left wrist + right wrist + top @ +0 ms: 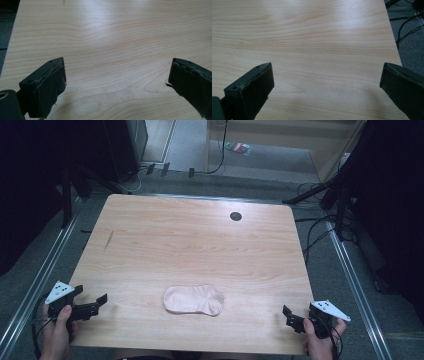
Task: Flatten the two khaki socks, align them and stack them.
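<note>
holding both tools wide of the work, you keep the left gripper [95,306] and right gripper [290,316] with jaws apart, empty. the sock [194,300] lies flat between them at the table's [190,240] near edge, well apart from each, likely so you can close in from both ends.

Two black jaws of the left gripper [117,82] rise from the bottom corners of the frame, standing wide apart with nothing between them. The jaw at lower left shows its padded inner face, worn and frayed along the edges, with a small hole in its top side and a rounded dark part at the frame's corner. The jaw at lower right is cut off by the frame's edge; its pad looks ragged too. Behind and between them spreads the counter [110,37], pale wood with flowing grain and a soft sheen across the upper middle. At the upper left, the counter's edge runs down diagonally, with dark floor [6,32] beyond it.
</note>
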Available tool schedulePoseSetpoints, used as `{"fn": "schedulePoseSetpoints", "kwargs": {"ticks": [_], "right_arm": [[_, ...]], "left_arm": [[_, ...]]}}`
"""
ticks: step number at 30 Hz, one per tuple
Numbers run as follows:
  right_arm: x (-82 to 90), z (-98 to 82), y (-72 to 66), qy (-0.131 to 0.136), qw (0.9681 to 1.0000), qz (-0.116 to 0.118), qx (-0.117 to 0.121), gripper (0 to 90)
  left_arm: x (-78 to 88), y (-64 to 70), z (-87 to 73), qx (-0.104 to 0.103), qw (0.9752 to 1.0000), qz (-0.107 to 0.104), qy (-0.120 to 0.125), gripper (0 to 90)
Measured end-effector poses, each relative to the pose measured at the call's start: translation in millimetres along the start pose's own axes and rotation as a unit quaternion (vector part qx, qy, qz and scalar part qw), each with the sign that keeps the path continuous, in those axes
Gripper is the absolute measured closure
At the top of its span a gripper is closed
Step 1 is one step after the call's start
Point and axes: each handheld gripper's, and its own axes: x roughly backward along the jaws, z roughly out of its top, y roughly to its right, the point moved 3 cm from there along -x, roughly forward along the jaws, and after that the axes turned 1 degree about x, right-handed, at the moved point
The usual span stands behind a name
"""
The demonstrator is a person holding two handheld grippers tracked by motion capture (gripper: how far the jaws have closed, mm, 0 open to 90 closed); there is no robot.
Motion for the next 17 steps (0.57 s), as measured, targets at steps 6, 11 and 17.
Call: {"fn": "schedulePoseSetpoints", "kwargs": {"ticks": [6,11,17], "right_arm": [[-1.5,-1.3,2.3,-0.004,0.9999,0.009,-0.009,0.0],[-2.5,-1.1,2.9,-0.004,0.9999,0.011,-0.013,0.0],[-3.0,-1.2,3.7,-0.005,0.9998,0.01,-0.018,0.0]], "left_arm": [[-2.1,-2.5,-1.9,0.01,0.9999,-0.002,0.005,1.4],[-3.6,-3.1,-2.0,0.018,0.9998,-0.009,0.0,1.3],[-5.1,-3.7,-1.5,0.017,0.9998,-0.007,-0.007,1.3]]}}
